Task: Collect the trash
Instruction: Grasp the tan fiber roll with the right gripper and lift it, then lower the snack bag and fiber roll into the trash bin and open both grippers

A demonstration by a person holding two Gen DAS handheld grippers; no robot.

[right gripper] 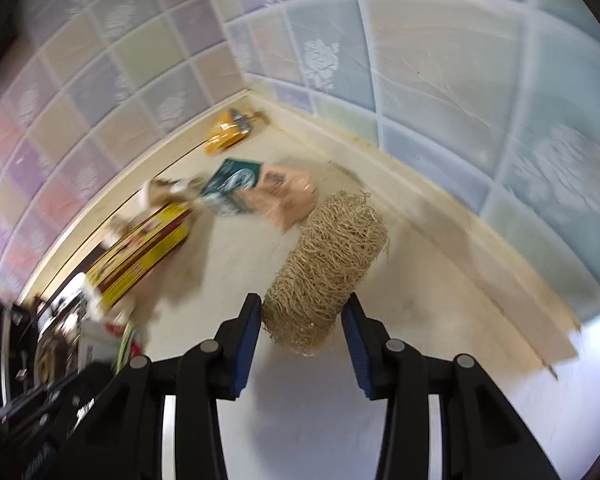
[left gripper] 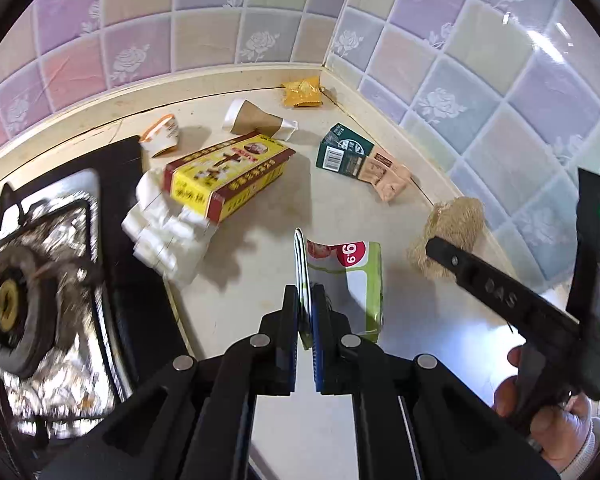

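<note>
My left gripper is shut on the edge of a flat green and white package with a red price sticker, held above the counter. My right gripper is shut on a tan loofah scrubber, with both blue pads against its near end. In the left wrist view the same loofah sits at the right by the wall, under one black finger of the right gripper. A person's hand holds that gripper's handle.
On the beige counter lie a yellow and red box, crumpled white paper, two paper cups, a yellow wrapper in the corner and a green and pink carton. A foil-lined gas stove is at the left. Tiled walls close the back and right.
</note>
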